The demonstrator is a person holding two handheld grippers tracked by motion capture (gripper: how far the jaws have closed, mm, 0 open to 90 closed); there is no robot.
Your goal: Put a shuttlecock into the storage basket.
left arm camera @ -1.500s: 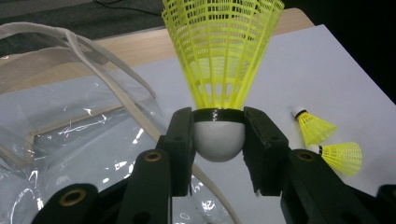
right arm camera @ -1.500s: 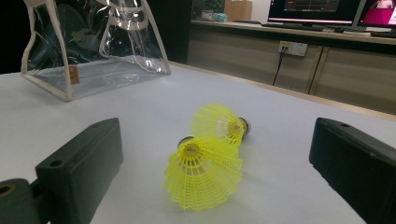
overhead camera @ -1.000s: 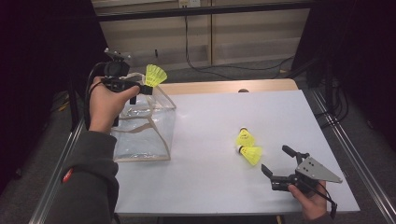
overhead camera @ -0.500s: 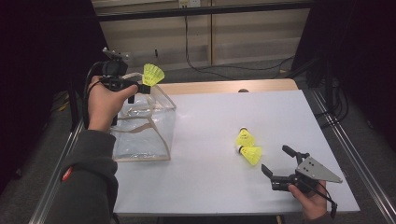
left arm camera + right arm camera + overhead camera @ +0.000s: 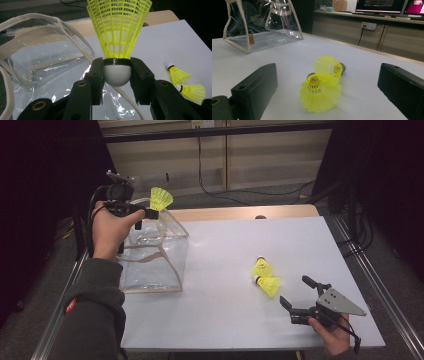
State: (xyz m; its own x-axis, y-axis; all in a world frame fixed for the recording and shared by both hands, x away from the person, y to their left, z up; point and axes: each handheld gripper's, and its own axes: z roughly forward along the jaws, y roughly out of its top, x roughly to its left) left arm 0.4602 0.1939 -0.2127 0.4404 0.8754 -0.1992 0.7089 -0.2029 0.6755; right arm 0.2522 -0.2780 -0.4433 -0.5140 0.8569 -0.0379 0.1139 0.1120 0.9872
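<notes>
Yellow shuttlecock, white cork; clear bag, beige trim.

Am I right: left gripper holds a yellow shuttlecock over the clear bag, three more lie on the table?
Not quite: two shuttlecocks lie on the table, not three, per the high view. The left gripper does hold a yellow shuttlecock over the clear bag.

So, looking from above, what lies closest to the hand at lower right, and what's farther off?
From the right gripper, high view:
1. Lying shuttlecock, just beyond its open jaws.
2. Second shuttlecock, right behind the first.
3. Clear bag, across the table at left.
4. Held shuttlecock, above the bag, in the left gripper.
</notes>
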